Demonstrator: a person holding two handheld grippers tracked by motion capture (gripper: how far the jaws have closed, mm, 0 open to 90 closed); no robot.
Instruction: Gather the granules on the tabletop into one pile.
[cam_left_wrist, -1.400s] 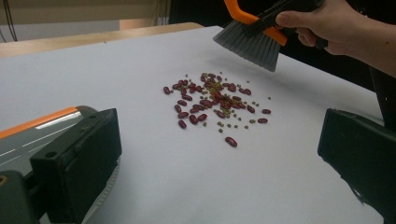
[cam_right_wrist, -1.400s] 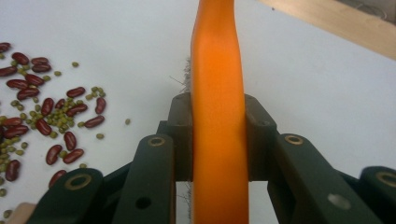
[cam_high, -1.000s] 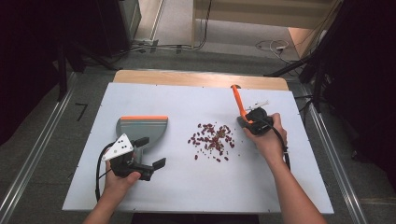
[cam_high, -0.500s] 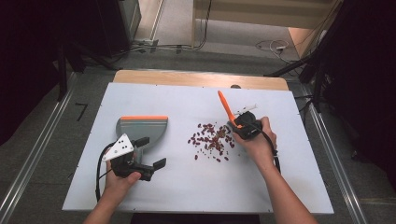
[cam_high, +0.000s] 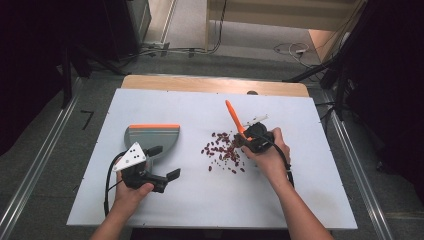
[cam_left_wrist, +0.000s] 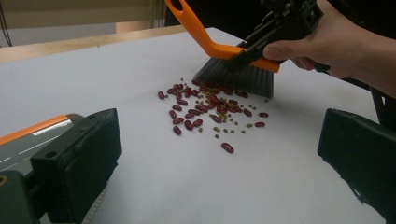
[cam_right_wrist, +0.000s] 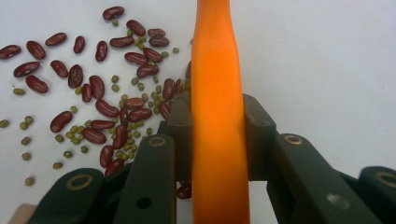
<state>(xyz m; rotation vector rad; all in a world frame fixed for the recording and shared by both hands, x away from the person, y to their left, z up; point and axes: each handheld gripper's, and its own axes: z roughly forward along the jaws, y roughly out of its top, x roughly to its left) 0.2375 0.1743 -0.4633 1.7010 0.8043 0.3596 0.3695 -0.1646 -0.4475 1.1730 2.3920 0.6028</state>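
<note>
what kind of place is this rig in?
Probably a lab data-collection station: a white table framed by black curtains, loose floor cables, and staged beans with a dustpan.

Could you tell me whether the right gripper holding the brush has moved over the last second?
Yes. The right gripper, shut on the brush, has moved leftward in the high view, from right of the scattered beans to their right edge.

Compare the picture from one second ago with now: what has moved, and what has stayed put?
The right gripper, shut on the orange brush, has moved left to the right edge of the scattered beans. The left gripper, open, and the grey dustpan stayed where they were.
</note>
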